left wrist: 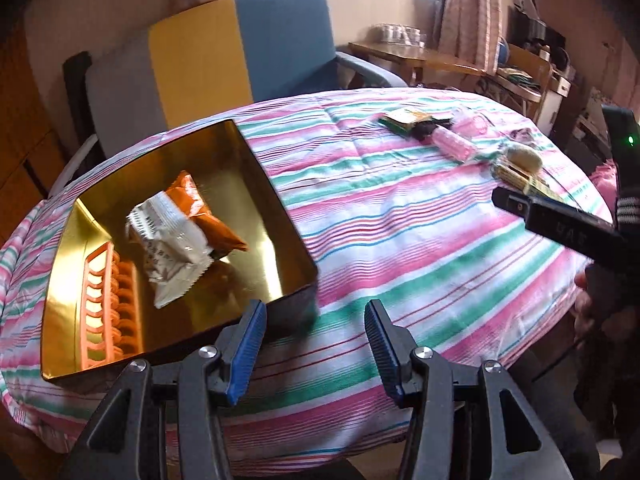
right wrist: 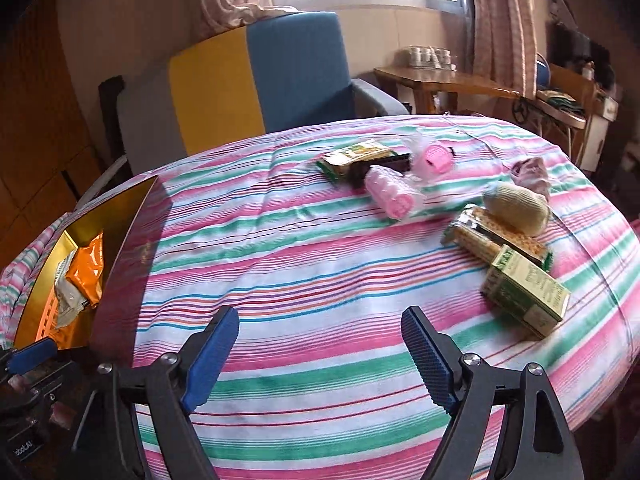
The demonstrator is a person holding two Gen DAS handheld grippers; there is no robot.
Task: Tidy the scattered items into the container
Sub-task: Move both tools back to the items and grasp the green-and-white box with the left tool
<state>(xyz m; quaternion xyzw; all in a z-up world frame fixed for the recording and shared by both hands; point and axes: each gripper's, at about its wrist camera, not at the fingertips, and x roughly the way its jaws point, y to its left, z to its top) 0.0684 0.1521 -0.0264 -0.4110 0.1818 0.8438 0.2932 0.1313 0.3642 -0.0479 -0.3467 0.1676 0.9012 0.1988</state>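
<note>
A gold-lined box (left wrist: 280, 208) sits at the table's left; it also shows in the right wrist view (right wrist: 132, 216). It holds an orange packet (left wrist: 200, 208), a white packet (left wrist: 172, 252) and an orange plastic rack (left wrist: 104, 312). My left gripper (left wrist: 316, 312) is open and empty just right of the box's near corner. My right gripper (right wrist: 320, 320) is open and empty above the striped cloth. Scattered at the right lie a green carton (right wrist: 524, 292), a biscuit pack (right wrist: 496, 236), a yellow sock ball (right wrist: 516, 208), two pink rollers (right wrist: 392, 194) and a green snack packet (right wrist: 352, 156).
The round table has a pink, green and white striped cloth (right wrist: 320, 248). A blue and yellow armchair (right wrist: 256, 80) stands behind it. A wooden side table (right wrist: 440, 80) and cluttered shelves stand at the back right. A crumpled pink cloth (right wrist: 528, 172) lies far right.
</note>
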